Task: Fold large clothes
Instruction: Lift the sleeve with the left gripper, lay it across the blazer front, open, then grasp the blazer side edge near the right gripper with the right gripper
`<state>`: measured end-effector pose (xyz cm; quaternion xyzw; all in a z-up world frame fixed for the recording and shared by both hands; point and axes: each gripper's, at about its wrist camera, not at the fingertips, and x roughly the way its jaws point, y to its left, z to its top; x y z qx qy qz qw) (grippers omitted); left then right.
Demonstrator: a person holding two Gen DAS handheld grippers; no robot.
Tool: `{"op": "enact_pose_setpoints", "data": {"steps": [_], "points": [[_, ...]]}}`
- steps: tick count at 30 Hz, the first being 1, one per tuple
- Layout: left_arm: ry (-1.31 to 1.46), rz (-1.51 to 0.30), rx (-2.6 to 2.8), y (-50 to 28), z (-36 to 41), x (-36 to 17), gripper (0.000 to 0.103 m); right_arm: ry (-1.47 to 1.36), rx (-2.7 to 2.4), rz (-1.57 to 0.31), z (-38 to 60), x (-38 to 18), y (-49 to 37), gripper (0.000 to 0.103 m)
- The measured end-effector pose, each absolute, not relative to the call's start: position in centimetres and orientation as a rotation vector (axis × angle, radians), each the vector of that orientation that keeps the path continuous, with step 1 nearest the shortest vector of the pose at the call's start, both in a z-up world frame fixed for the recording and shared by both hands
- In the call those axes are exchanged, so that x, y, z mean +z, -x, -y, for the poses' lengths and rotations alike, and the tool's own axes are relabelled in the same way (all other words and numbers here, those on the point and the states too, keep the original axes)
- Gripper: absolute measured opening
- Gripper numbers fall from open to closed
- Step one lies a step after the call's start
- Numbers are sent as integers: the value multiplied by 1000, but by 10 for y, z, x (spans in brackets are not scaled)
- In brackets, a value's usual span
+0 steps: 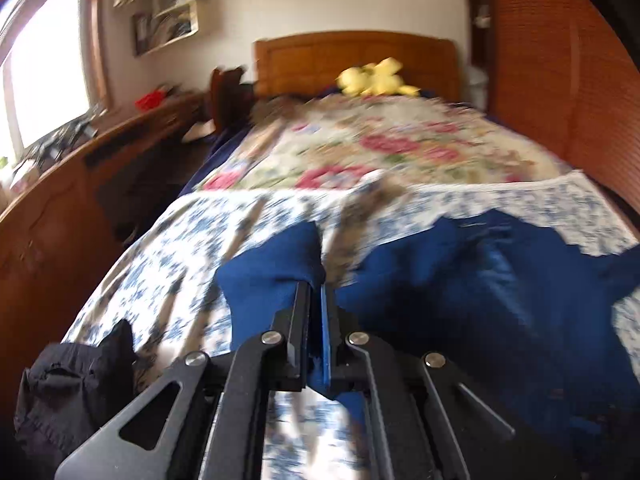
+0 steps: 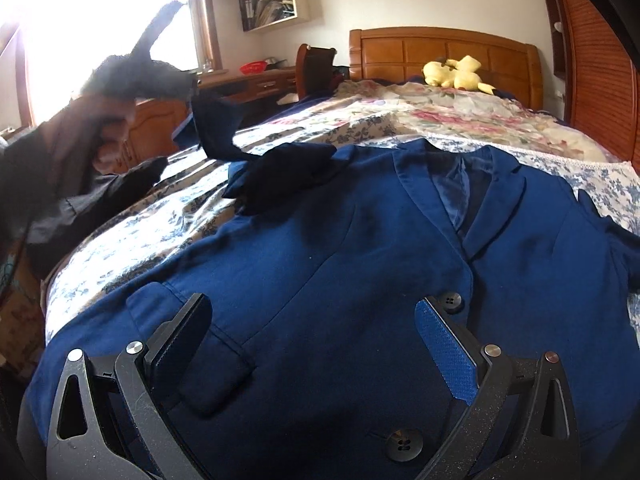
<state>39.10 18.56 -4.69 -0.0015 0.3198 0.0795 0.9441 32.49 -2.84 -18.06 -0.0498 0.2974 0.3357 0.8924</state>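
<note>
The blue blazer (image 2: 360, 248) is lying face up across the foot end of the bed (image 2: 132, 248), collar toward the headboard, hem toward the near edge, so its long axis is running along the bed's length. Its sleeve (image 2: 218, 124) on the window side is being held up off the bedspread, stretching from the shoulder out toward the bed's window-side edge.

The left hand-held gripper (image 1: 316, 292) is pinched fully together on that sleeve's end, blue cloth bunching over and in front of its tips. The rest of the blazer is lying to its right, toward the wardrobe side, so carrying the sleeve in over the chest would probably mean travelling across the jacket's width, at right angles to its long axis.

The right hand-held gripper (image 2: 314, 312) is hovering spread wide over the lower front, near the pocket flap and buttons, gripping nothing. It is nearer the hem and the body; the left one is nearer the raised sleeve, so the sleeve fold looks to be the left hand's job.
</note>
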Motion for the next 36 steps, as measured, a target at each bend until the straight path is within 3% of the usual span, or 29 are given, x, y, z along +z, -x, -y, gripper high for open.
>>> {"op": "enact_pose_setpoints", "data": {"steps": [13, 18, 22, 36], "points": [[-52, -652, 14, -322, -106, -48, 4, 96, 677, -610, 31, -180, -325, 103], [-28, -677, -31, -288, -106, -65, 9, 109, 670, -607, 29, -180, -324, 103], [-17, -667, -23, -259, -110, -75, 25, 127, 657, -605, 26, -181, -324, 103], [36, -608, 66, -160, -139, -89, 29, 156, 624, -597, 24, -183, -320, 103]]}}
